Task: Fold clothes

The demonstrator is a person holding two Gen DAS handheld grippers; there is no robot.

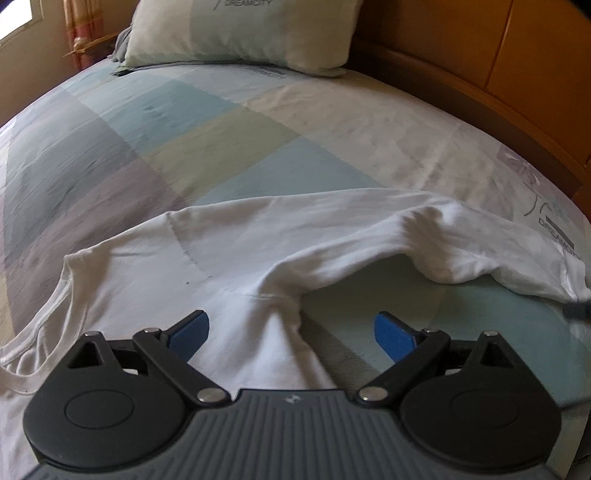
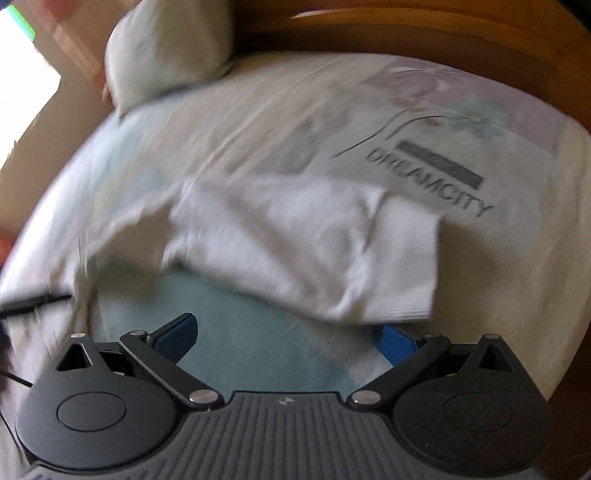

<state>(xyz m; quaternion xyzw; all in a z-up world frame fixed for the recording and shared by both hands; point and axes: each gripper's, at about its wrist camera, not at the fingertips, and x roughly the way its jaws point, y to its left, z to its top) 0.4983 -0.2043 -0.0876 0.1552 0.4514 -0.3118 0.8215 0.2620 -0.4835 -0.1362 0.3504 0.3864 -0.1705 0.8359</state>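
**Left wrist view: both claws wide over a half-spread shirt**

We see the white shirt (image 1: 258, 258) rumpled on the bed (image 1: 229, 122), one part humped up with sheet showing beneath. Our left claw (image 1: 291, 332) is spread wide and grips nothing, straddling a fabric ridge, probably ready to pinch it. The right claw (image 2: 288, 336) also gapes empty, under the sleeve hem. There is open bed toward the pillow (image 1: 240, 33); the headboard (image 1: 480, 74) closes in the right.
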